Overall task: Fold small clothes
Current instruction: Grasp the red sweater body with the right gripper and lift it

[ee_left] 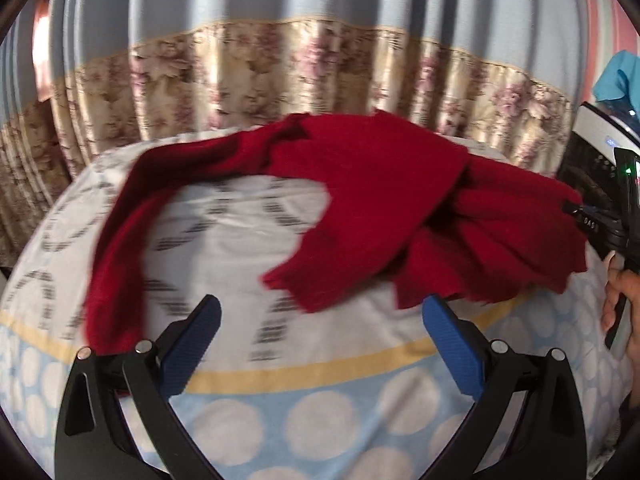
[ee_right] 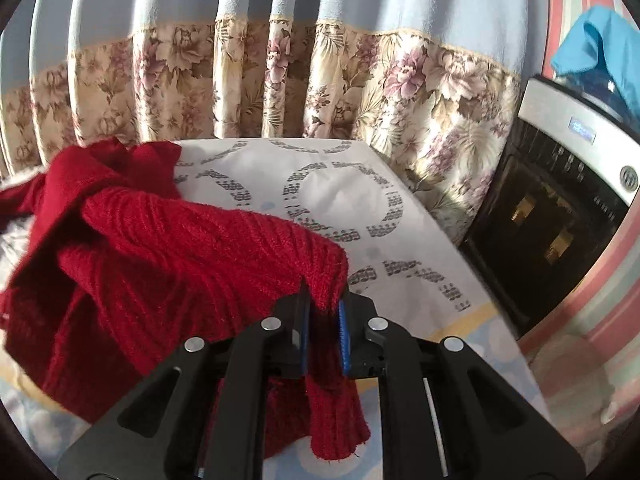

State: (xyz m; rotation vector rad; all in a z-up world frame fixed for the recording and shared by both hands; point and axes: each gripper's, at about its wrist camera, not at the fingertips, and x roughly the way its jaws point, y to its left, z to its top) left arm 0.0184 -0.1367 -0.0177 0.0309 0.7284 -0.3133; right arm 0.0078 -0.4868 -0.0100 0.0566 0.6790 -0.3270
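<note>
A dark red knitted garment (ee_left: 372, 184) is lifted and draped above the patterned sheet (ee_left: 240, 240), with one sleeve trailing down at the left. My left gripper (ee_left: 320, 320) is open, its blue pads (ee_left: 452, 344) wide apart just below the garment's hanging edge, nothing between them. My right gripper (ee_right: 324, 312) is shut on a fold of the red garment (ee_right: 168, 248), and a strip of knit hangs down below its pads. In the left wrist view the right gripper (ee_left: 580, 216) pinches the cloth's right end, held by a person's hand (ee_left: 618, 296).
The sheet (ee_right: 328, 192) covers a raised surface with a yellow band and blue dotted border. Floral and blue curtains (ee_right: 420, 92) hang behind. A dark oven (ee_right: 560, 208) stands at the right with a blue cloth (ee_right: 600, 40) on top.
</note>
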